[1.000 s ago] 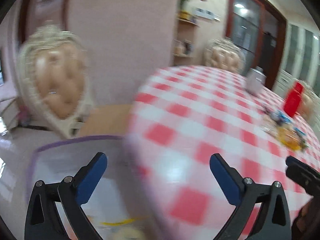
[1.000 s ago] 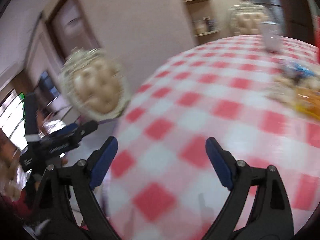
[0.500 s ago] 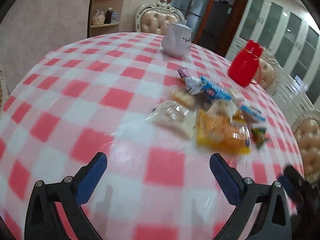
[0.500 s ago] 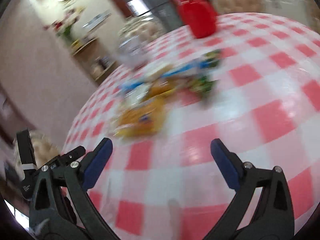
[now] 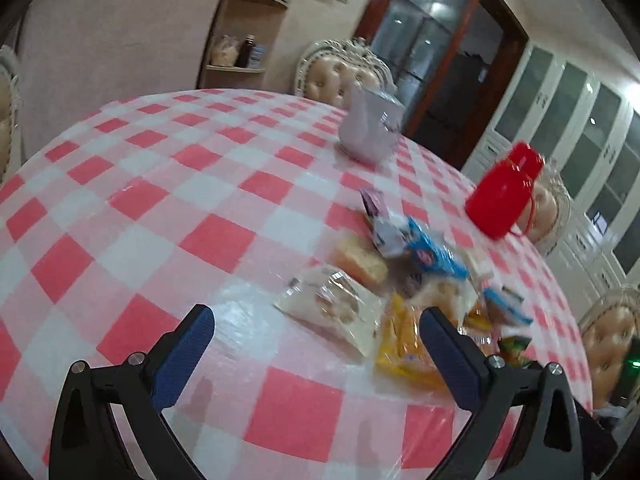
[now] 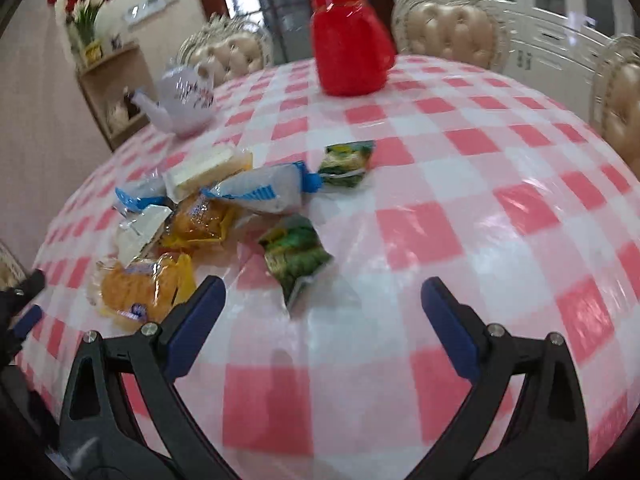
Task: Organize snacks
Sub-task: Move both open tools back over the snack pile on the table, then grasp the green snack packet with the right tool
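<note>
A loose pile of wrapped snacks lies on the red-and-white checked table (image 5: 152,200). In the left wrist view a clear pack of biscuits (image 5: 332,306) lies just ahead of my open, empty left gripper (image 5: 316,332), with a yellow pack (image 5: 404,348) behind the right finger and a blue pack (image 5: 432,252) farther back. In the right wrist view a green packet (image 6: 298,256) lies just ahead of my open, empty right gripper (image 6: 322,304). A yellow pack (image 6: 140,284) sits at its left, and a second green packet (image 6: 346,162) and a blue-white pack (image 6: 260,192) lie beyond.
A red thermos jug (image 5: 504,196) (image 6: 348,58) and a white teapot (image 5: 370,128) (image 6: 180,100) stand at the back of the table (image 6: 480,208). Padded chairs (image 6: 448,36) ring the table. A corner shelf (image 5: 244,40) stands by the wall.
Both grippers have swung from the table's left edge and the chair toward the snack pile and moved closer to it. Both stayed open.
</note>
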